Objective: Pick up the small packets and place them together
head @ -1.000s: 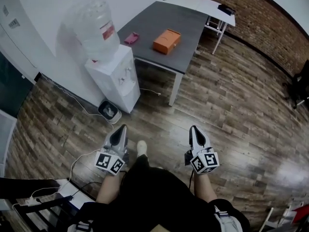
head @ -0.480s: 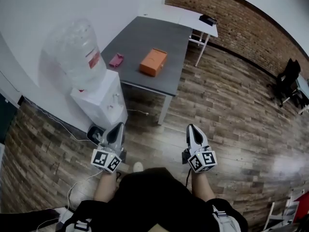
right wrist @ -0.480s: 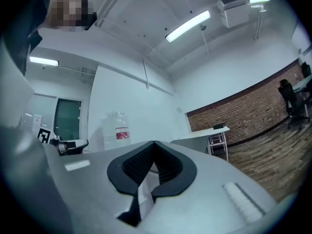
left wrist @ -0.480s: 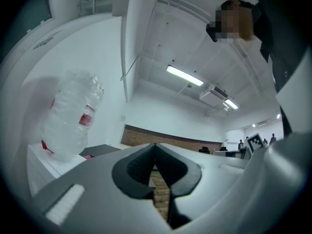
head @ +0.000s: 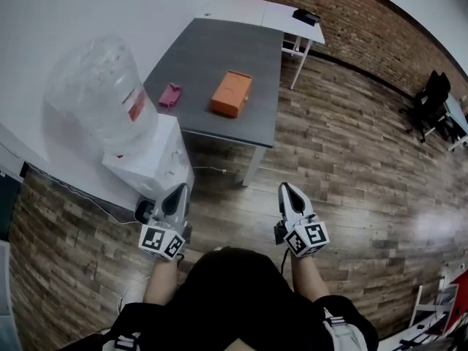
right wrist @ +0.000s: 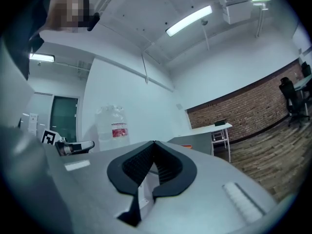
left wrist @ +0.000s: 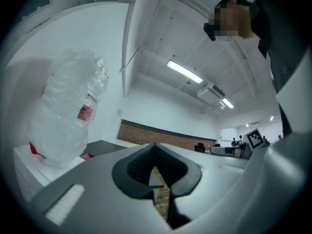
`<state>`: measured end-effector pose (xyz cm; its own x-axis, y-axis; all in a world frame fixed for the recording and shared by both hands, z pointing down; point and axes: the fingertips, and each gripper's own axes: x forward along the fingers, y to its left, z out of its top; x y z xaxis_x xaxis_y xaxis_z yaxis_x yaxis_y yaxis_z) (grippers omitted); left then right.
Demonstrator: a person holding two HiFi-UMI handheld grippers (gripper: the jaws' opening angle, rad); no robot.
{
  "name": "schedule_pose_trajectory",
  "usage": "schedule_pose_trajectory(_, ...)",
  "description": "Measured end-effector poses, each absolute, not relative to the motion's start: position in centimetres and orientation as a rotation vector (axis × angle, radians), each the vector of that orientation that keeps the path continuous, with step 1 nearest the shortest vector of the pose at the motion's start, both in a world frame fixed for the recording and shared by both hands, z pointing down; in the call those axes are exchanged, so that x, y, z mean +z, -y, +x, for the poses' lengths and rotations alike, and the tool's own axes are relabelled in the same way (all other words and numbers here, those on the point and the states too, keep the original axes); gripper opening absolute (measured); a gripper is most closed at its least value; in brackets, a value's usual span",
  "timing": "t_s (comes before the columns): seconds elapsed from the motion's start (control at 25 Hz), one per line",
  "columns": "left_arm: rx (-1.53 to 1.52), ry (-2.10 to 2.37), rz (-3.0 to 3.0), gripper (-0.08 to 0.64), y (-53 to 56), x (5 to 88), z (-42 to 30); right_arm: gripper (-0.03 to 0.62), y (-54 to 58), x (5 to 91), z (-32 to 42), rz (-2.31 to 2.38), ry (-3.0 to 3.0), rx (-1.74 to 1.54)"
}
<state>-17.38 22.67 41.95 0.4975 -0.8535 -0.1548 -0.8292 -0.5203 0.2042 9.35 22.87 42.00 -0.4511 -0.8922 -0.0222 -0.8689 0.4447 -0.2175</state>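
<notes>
The task looks to be at its approach step, with nothing picked up yet. The left gripper (head: 180, 190) and the right gripper (head: 284, 189) are both held out level over the brown wooden floor (head: 344, 145). Each has its fingers pressed together with nothing between them. The small pink packet (head: 170, 95) lies on the dark grey counter (head: 219, 42), well ahead of both pairs of fingers and nearer the left pair's line. An orange rectangular box (head: 232, 93) sits just to its right. From this distance it may be one packet or a few lying together; I cannot tell which. The next move calls for closing the gap to the counter, spreading one pair of fingers, and tipping them down over the packet. The large clear plastic water bottle (head: 99, 93) on its white dispenser (head: 153, 170), just left of the left fingers, must be kept clear of. Only the head view lays out the counter top and both objects. The left gripper view gives just a sliver of pink beyond the bottle. The right gripper view shows the counter edge-on, its top barely seen, but each gripper view confirms its own fingers meet.
</notes>
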Motion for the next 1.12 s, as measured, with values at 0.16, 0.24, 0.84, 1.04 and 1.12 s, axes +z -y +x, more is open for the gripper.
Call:
schedule_pose_trajectory(0.16, -0.345, 1.446, 2.606, 0.000, -21.2, 43.4, -17.2, 0.002, -21.9, 43.0, 9.2, -1.602, -2.573, -0.288)
schedule_pose_trajectory(0.24, -0.342, 1.437, 2.604, -0.002, -20.4, 43.5, -16.9, 0.002, -21.2, 43.0, 9.5, -1.610, -2.577, -0.291)
schedule_pose_trajectory(0.84, -0.338, 1.595, 2.535, -0.002, -10.1, 43.0, -14.9, 0.002, -5.5, 41.6, 10.3, -1.368, -2.674, -0.276)
schedule_pose_trajectory(1.04, -0.362, 1.586, 2.502, -0.002, -6.7, 42.3, -13.7, 0.002, -0.9, 42.2, 11.5, -1.325, -2.681, -0.325)
schedule_pose_trajectory(1.12, -0.346, 1.600, 2.503, -0.002, -5.3, 42.1, -13.2, 0.002, 0.5, 42.5, 11.7, -1.302, -2.691, -0.332)
